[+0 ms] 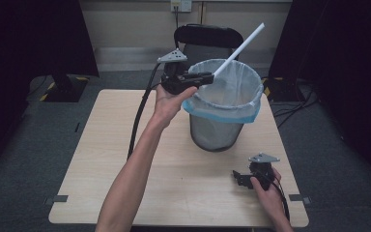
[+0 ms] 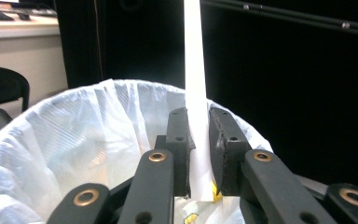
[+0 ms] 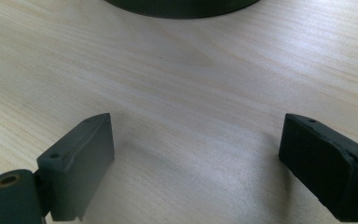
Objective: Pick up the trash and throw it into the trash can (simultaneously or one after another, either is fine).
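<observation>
A long white paper tube (image 1: 239,48) slants up and to the right over a mesh waste bin (image 1: 217,133) lined with a white bag (image 1: 232,92). My left gripper (image 1: 206,77) is shut on the tube's lower end, held at the bin's left rim. In the left gripper view the tube (image 2: 195,70) rises between the two pads (image 2: 179,140), above the bag's open mouth (image 2: 74,135). My right gripper (image 1: 239,178) rests low on the table at the front right, jaws open with nothing but bare wood between them (image 3: 196,158).
The bin stands at the back middle of a light wooden table (image 1: 101,159); its dark base (image 3: 182,7) shows in the right gripper view. A black chair (image 1: 207,36) stands behind the table. The left gripper's cable (image 1: 137,121) hangs down to the tabletop.
</observation>
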Motion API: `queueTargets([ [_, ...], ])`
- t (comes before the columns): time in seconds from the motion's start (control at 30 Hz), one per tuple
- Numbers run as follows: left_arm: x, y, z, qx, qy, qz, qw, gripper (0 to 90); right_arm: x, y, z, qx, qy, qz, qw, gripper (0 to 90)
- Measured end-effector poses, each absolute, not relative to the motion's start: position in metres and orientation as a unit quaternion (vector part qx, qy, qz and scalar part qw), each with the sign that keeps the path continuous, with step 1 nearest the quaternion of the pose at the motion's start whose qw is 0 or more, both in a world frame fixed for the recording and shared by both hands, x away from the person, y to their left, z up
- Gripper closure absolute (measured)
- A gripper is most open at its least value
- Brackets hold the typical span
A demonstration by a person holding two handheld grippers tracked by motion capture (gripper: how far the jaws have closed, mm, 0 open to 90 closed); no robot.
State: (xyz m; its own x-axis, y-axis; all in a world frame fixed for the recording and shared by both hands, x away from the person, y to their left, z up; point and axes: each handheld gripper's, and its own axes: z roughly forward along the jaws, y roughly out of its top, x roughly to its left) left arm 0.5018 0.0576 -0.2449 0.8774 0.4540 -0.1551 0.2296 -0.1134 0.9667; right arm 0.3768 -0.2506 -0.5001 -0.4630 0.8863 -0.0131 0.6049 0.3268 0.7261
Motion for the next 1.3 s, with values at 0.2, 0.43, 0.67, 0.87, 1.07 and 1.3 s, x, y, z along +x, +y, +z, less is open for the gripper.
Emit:
queueTargets([
  [0.2, 0.501, 0.055, -0.245, 0.745, 0.227, 0.091, 0.621, 57.3, 0.377, -0.251, -0.5, 0.474, 0.787, 0.335, 0.21, 9.3],
  [0.43, 0.5, 0.058, -0.244, 0.738, 0.244, 0.108, 0.62, 29.1, 0.377, -0.251, -0.5, 0.474, 0.787, 0.335, 0.21, 9.3],
  [0.67, 0.501, 0.067, -0.246, 0.733, 0.256, 0.104, 0.622, 17.6, 0.377, -0.251, -0.5, 0.474, 0.787, 0.335, 0.21, 9.3],
  [0.87, 0.499, 0.076, -0.248, 0.725, 0.263, 0.105, 0.628, 17.3, 0.377, -0.251, -0.5, 0.474, 0.787, 0.335, 0.21, 9.3],
  [1.07, 0.497, 0.094, -0.244, 0.726, 0.267, 0.113, 0.624, 16.1, 0.377, -0.251, -0.5, 0.474, 0.787, 0.335, 0.21, 9.3],
  [1.3, 0.493, 0.115, -0.244, 0.724, 0.273, 0.118, 0.622, 16.0, 0.377, -0.251, -0.5, 0.474, 0.787, 0.335, 0.21, 9.3],
])
